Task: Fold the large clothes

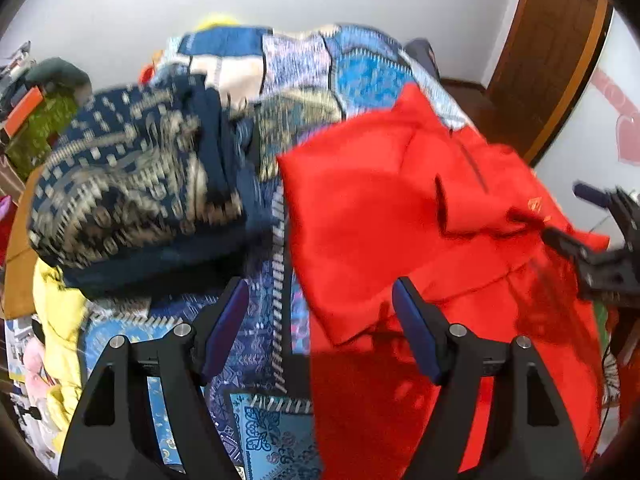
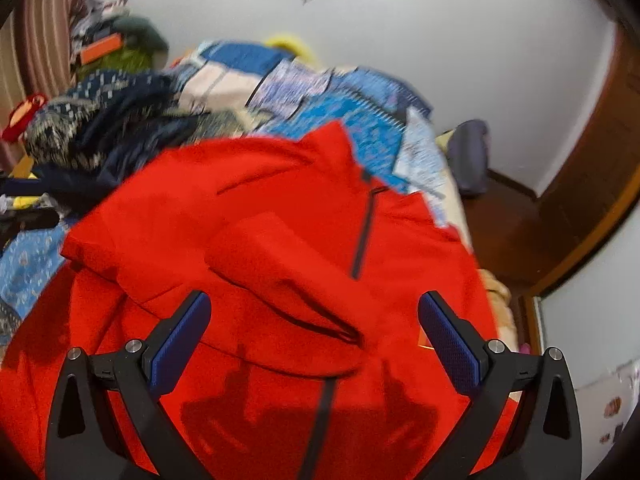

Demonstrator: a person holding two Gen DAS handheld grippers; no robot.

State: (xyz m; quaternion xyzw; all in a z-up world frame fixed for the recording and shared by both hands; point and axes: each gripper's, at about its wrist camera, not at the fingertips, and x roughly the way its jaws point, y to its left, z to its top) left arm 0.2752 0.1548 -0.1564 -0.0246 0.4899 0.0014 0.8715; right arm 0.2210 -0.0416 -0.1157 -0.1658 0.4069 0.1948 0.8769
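A blue patchwork bedspread (image 1: 360,68) is covering the bed. A navy patterned garment (image 1: 132,184) is lying heaped on it, with yellow cloth (image 1: 60,320) beneath. A brown wooden door (image 2: 580,200) is standing beside the white wall (image 2: 440,20).

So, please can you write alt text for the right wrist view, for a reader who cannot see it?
A red jacket with a dark zipper lies spread on a bed with a blue patchwork cover, filling most of the view. The right tool hangs open above it, holding nothing. A dark blue patterned garment lies heaped at the left.
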